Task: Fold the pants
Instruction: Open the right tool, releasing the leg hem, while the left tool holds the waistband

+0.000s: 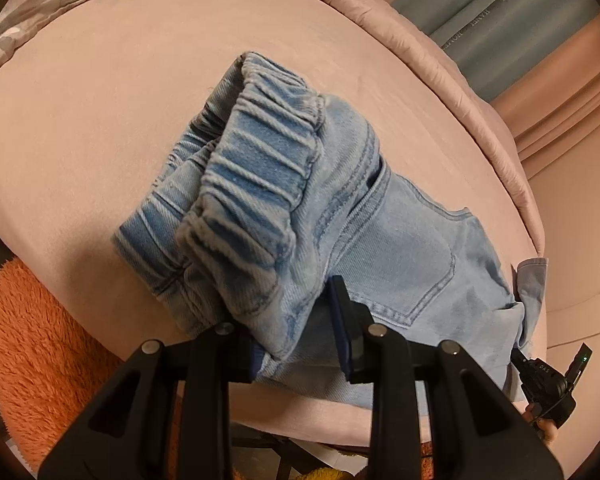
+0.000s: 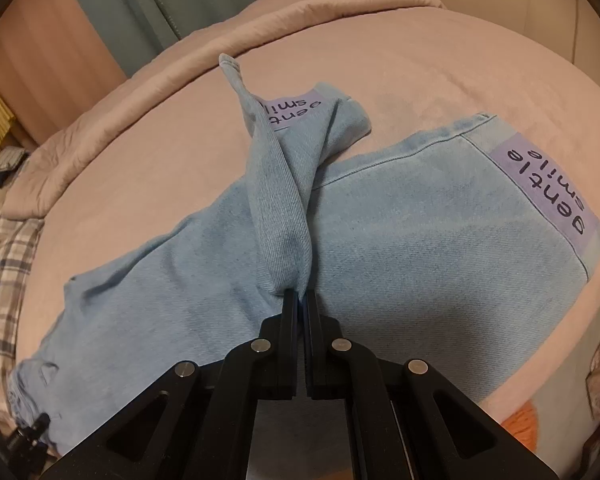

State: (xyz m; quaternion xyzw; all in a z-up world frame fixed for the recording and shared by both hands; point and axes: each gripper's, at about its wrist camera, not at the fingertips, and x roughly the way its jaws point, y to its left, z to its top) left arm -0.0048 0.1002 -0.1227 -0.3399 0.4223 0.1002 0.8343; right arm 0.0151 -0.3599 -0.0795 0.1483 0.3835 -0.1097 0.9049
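While light blue denim pants (image 2: 400, 240) lie spread across a pink bed (image 1: 100, 120), each claw grips one end of them. In the left wrist view, the left claw (image 1: 300, 336) has its two fingers set fairly wide, with a thick bunch of fabric at the waist between them; the ribbed elastic waistband (image 1: 256, 176) stands up in a roll just past the fingertips, and a back pocket (image 1: 412, 264) lies flat to the right. The grip looks firm, though the left finger is partly hidden by cloth. In the right wrist view, the right claw (image 2: 300, 300) is pinched nearly closed on a narrow ridge of one leg, which rises from the fingertips and twists away toward its hem (image 2: 230, 62). The other leg lies flat on the bed, its purple label (image 2: 548, 192) reading "gentle smile". A matching label (image 2: 288, 114) shows on the lifted leg. Holding waist and leg together likely lets the person carry one half of the pants over the other, so the fold seems under way, not finished. An orange fuzzy rug (image 1: 40, 340) sits below the bed edge, and a plaid blanket (image 2: 4, 264) lies at the far side.
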